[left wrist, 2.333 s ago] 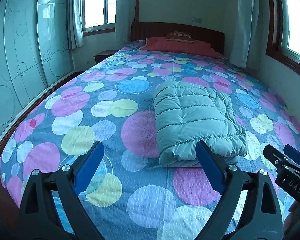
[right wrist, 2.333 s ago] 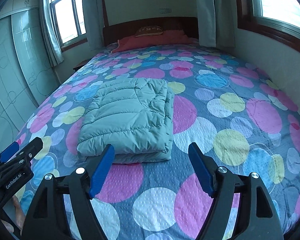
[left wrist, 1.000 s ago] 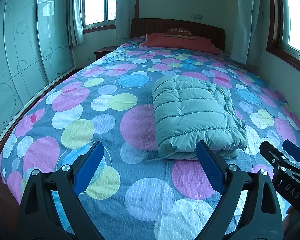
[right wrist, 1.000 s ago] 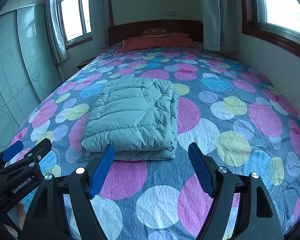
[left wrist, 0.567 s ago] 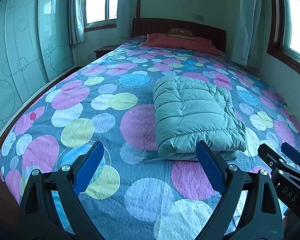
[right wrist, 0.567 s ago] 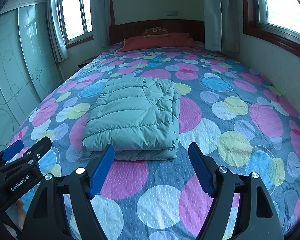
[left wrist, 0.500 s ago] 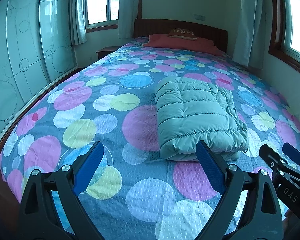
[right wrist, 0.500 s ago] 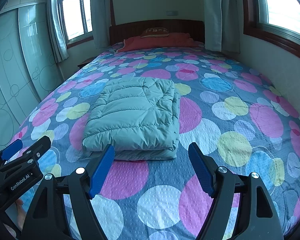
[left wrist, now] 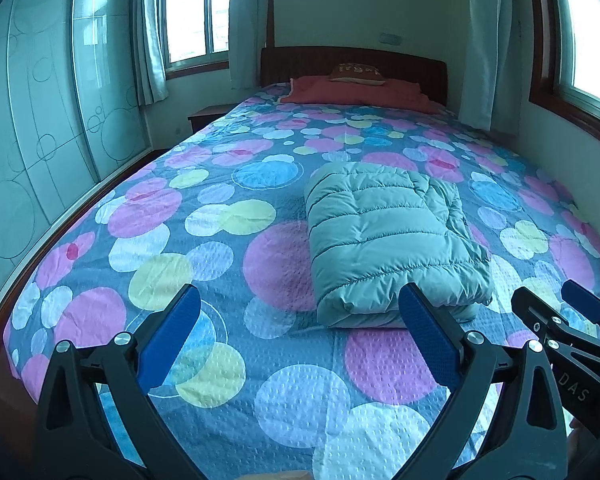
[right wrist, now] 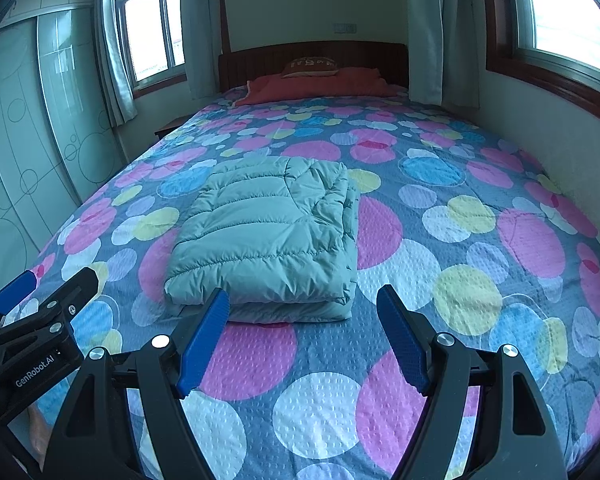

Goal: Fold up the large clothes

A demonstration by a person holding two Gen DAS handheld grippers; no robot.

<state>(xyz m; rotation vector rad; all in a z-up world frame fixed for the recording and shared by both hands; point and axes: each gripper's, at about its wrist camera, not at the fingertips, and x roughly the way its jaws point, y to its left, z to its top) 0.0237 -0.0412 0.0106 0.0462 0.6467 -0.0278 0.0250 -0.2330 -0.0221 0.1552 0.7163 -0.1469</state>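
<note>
Both grippers are drawing back slightly from the folded green puffer jacket [left wrist: 392, 240] ahead; left gripper [left wrist: 300, 328] and right gripper [right wrist: 302, 320] are gaping wide, holding nothing.

Left gripper [left wrist: 300, 300]: black frame, blue ribbed pads [left wrist: 172, 336], silver screws. Right gripper [right wrist: 302, 292]: identical build, white "DAS" lettering.

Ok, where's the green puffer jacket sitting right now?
The folded green puffer jacket lies on the polka-dot bedspread near the foot of the bed, just ahead of both open grippers, untouched; the red pillow is far beyond it.
</note>
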